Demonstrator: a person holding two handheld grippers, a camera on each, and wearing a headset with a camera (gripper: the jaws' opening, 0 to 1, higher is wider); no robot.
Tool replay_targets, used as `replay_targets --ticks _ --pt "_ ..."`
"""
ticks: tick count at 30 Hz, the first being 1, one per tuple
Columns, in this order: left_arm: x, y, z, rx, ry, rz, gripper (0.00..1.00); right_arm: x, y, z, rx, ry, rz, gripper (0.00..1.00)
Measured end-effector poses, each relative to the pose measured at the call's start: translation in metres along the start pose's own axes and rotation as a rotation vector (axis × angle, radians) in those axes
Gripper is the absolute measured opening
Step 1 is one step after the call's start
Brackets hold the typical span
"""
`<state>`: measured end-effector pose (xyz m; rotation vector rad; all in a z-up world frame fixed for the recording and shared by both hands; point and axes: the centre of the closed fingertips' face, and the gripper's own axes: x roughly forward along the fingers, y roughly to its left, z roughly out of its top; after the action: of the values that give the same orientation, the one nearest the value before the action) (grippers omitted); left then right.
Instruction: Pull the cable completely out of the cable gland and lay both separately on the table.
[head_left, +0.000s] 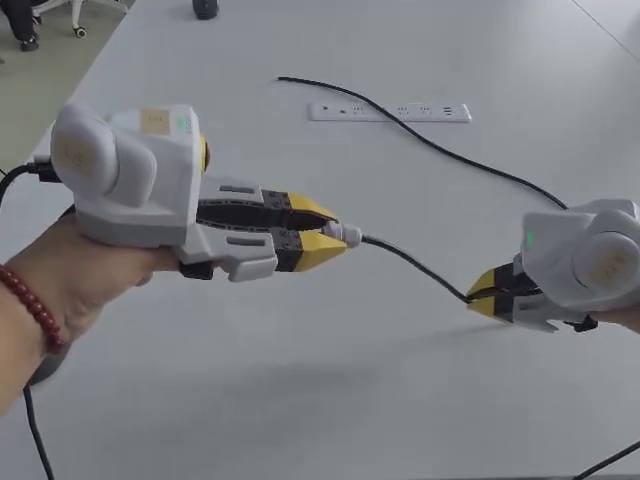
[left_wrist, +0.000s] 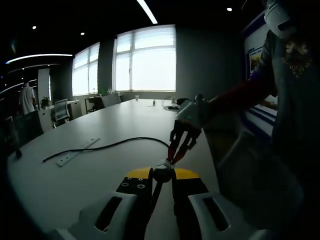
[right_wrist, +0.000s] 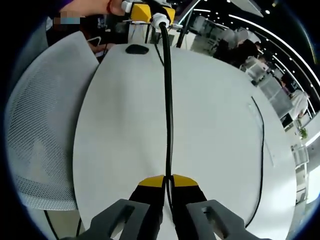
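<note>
A black cable (head_left: 420, 265) runs through a small white cable gland (head_left: 343, 234). My left gripper (head_left: 325, 232) is shut on the gland, held above the white table (head_left: 300, 380). In the left gripper view the gland (left_wrist: 162, 168) sits pinched between the yellow tips. My right gripper (head_left: 482, 296) is shut on the cable a short way from the gland. In the right gripper view the cable (right_wrist: 168, 100) stretches straight from my tips (right_wrist: 168, 180) up to the gland (right_wrist: 160, 20). The cable's far part (head_left: 440, 150) trails across the table.
A white power strip (head_left: 390, 112) lies flat at the back of the table, with the cable crossing it. A dark object (head_left: 205, 8) sits at the far edge. A mesh chair (right_wrist: 45, 135) stands beside the table. Other black cables (head_left: 35, 440) hang near the front edge.
</note>
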<state>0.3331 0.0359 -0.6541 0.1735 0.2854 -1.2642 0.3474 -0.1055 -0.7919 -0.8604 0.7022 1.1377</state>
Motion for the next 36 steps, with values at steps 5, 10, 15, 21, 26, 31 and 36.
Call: replay_targets --ticks 5,10,15,21,26,31,36 --pt "0.002 0.0 -0.001 0.002 0.003 0.0 0.16 0.0 0.001 0.0 0.001 0.003 0.002 0.0" --pt "0.002 0.001 0.0 0.0 0.0 0.005 0.16 -0.004 -0.001 0.003 0.008 -0.004 -0.021 0.0" --pt "0.003 0.001 -0.001 0.001 0.003 0.005 0.16 -0.014 0.001 0.032 0.033 -0.101 -0.025 0.12" --pt "0.006 -0.001 -0.001 0.0 0.005 0.001 0.16 -0.033 0.0 0.091 0.028 -0.263 -0.05 0.14" --pt "0.007 -0.001 -0.001 0.0 0.006 0.0 0.16 -0.05 0.003 0.134 -0.009 -0.348 -0.041 0.11" --pt "0.007 -0.002 0.0 0.0 0.005 -0.004 0.16 -0.055 0.007 0.159 -0.063 -0.385 -0.029 0.1" --pt "0.008 -0.004 0.001 0.002 0.002 -0.006 0.16 -0.053 0.011 0.17 -0.11 -0.384 -0.023 0.08"
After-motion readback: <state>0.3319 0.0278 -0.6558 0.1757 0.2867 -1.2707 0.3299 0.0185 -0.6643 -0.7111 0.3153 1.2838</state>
